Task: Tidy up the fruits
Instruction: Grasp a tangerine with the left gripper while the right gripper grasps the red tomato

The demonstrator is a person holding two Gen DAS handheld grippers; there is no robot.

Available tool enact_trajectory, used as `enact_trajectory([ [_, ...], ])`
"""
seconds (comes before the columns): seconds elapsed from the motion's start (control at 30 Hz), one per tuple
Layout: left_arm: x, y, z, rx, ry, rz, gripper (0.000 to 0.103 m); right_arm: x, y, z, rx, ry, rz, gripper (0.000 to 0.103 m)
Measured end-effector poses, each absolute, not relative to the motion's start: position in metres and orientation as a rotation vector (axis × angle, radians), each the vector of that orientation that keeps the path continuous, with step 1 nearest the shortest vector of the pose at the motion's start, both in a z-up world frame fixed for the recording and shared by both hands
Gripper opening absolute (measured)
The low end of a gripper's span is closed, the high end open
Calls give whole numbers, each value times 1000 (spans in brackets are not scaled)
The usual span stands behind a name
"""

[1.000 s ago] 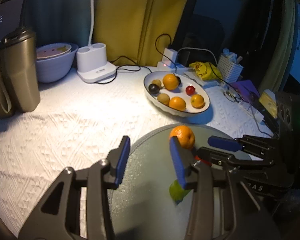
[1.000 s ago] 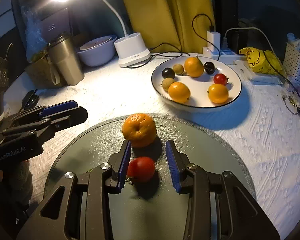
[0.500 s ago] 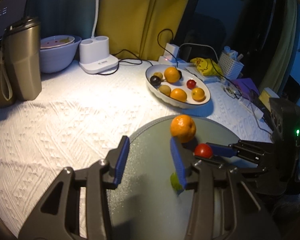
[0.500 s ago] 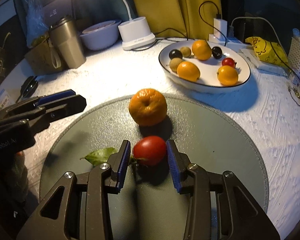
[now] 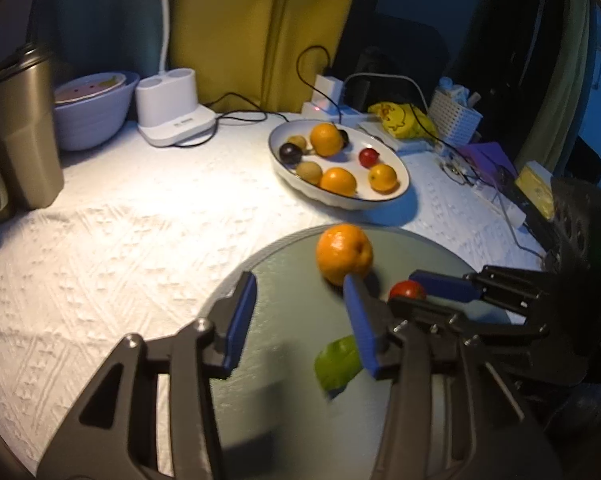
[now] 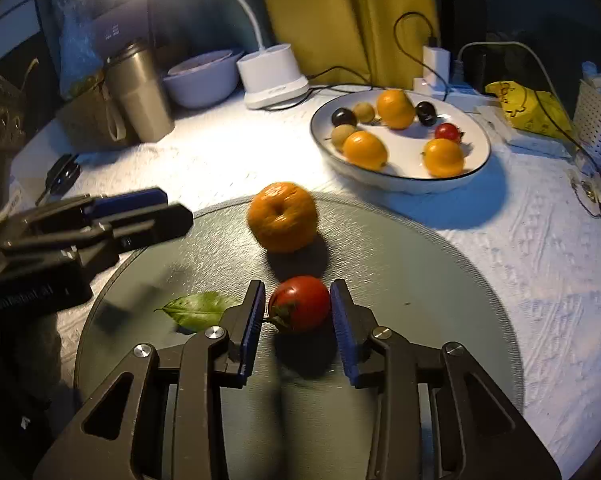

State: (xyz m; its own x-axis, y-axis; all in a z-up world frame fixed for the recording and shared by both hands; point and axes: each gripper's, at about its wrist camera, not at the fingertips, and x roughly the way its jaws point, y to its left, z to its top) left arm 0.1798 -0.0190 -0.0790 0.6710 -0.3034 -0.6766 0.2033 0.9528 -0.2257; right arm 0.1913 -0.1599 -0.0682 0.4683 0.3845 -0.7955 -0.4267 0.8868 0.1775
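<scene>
Nearest, the right gripper (image 6: 298,314) has just been closing its blue pads on either side of a small, glossy red tomato (image 6: 300,304), apparently touching it. The fruit rests on the round grey glass board (image 6: 420,280), beside a green leaf (image 6: 198,310). It is probably light, smooth and easily bruised; grip its widest part gently. The left gripper (image 5: 300,316) has just been opening and holds nothing. Beyond lies a dimpled orange mandarin (image 6: 282,216). Farthest, on the surface, stands the white oval fruit plate (image 6: 404,180).
</scene>
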Motion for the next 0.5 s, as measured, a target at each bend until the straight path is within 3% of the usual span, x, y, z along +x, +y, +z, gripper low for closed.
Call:
enact_trajectory([
  [0.17,188,-34,-82,-125,803,-308,62,196,-176,-62,-36,941,480,31],
  [0.5,212,-58,-88,-69,825,-298,63,200,-190,-64,-25,937,490,30],
])
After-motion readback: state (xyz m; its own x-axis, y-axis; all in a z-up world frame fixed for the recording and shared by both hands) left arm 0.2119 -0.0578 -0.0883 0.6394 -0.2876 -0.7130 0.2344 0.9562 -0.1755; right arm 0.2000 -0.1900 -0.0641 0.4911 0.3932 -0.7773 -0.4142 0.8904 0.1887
